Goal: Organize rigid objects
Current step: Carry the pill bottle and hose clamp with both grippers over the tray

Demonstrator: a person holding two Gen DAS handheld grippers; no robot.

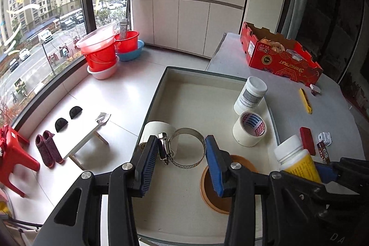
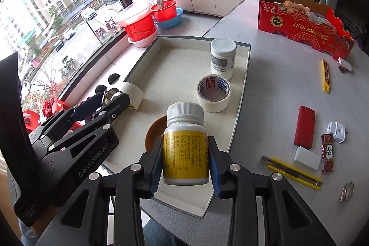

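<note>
Holding a yellow-labelled white plastic bottle (image 2: 185,146) upright, the right gripper (image 2: 186,165) hangs over the shallow white tray's (image 2: 242,93) near edge. The left gripper (image 1: 182,160) clamps a metal hose clamp (image 1: 184,149) above the tray's left edge.

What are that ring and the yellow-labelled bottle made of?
The ring looks like bare shiny metal: a slotted silvery band with a screw housing, likely a steel hose clamp. The bottle looks like glossy white plastic with a ribbed cap and a yellow printed label.
</note>
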